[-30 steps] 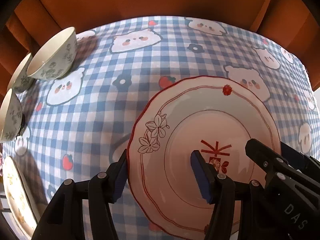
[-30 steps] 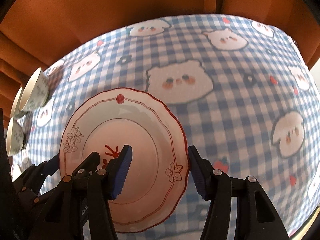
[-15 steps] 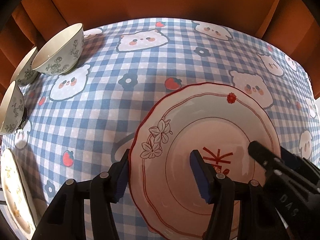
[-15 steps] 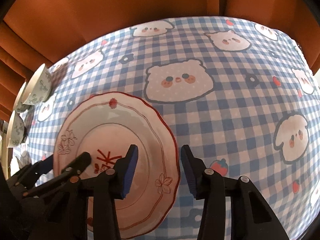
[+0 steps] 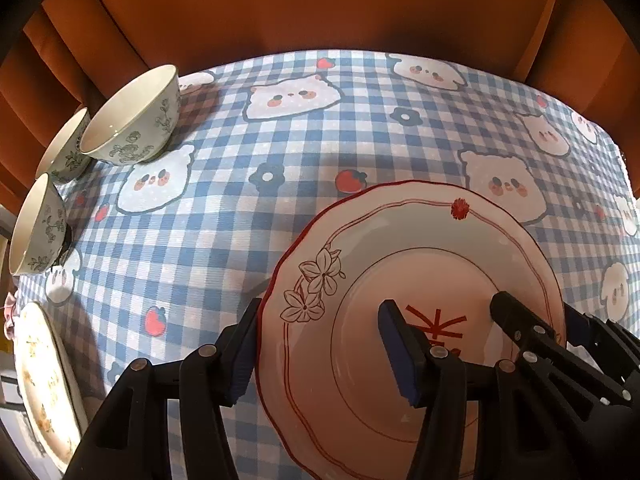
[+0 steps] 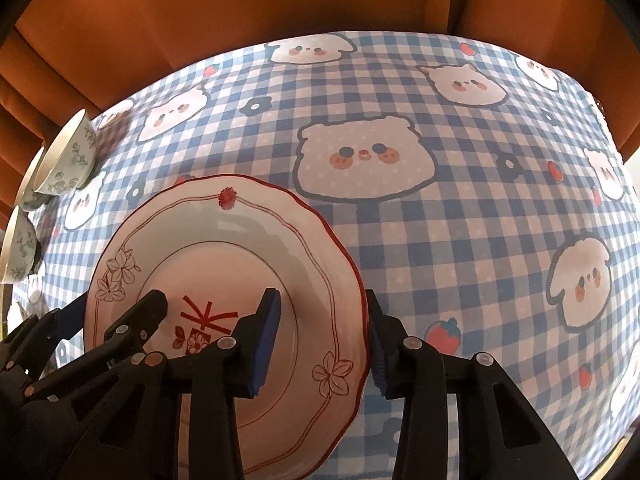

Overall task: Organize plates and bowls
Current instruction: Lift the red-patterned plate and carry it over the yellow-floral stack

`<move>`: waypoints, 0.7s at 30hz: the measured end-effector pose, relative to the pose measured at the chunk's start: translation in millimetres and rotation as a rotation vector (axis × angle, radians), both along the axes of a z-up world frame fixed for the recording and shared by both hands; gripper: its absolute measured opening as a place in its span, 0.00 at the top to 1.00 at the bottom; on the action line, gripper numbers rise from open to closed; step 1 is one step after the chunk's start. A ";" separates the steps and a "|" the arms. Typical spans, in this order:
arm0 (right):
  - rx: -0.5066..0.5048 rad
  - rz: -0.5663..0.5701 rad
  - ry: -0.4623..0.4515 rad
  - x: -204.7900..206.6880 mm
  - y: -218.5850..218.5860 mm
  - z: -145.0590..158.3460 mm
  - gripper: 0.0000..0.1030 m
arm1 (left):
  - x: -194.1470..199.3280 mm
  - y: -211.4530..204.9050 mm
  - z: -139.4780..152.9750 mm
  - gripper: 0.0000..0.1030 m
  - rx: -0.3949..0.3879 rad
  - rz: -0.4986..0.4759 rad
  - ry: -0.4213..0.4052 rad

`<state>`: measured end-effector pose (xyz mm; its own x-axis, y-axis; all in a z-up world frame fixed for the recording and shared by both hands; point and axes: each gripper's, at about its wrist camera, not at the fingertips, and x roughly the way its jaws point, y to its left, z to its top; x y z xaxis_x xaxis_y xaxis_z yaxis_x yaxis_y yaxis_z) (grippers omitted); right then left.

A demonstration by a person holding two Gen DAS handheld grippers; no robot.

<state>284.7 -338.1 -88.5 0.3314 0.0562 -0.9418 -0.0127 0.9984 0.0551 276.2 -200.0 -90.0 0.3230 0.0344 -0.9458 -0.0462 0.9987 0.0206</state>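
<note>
A white plate with a red scalloped rim (image 5: pixel 424 264) lies on the checked tablecloth; it also shows in the right wrist view (image 6: pixel 224 256). My left gripper (image 5: pixel 320 352) straddles its left rim, one finger outside, one over the plate, jaws apart. My right gripper (image 6: pixel 320 340) straddles its right rim, jaws narrowly apart around the edge. Three floral bowls (image 5: pixel 132 120) stand tilted at the far left. A second plate (image 5: pixel 44 384) lies at the near left.
The tablecloth (image 6: pixel 460 220) with bear prints covers the table. An orange curtain (image 5: pixel 320 8) hangs behind the far edge. The bowls also show at the left edge of the right wrist view (image 6: pixel 68 160).
The right gripper's jaws narrowed around the plate's right rim. Both views pulled back slightly, and the plate sits a little lower in the left view.
</note>
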 end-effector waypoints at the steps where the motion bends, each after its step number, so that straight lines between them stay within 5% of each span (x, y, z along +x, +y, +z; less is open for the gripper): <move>1: 0.000 0.000 -0.001 -1.2 0.1 1.6 0.58 | -2.0 0.2 2.0 0.44 0.008 0.003 -0.004; 21: -0.055 -0.063 -0.080 -61.2 50.7 53.3 0.57 | -50.4 57.9 47.7 0.44 -0.060 -0.042 -0.083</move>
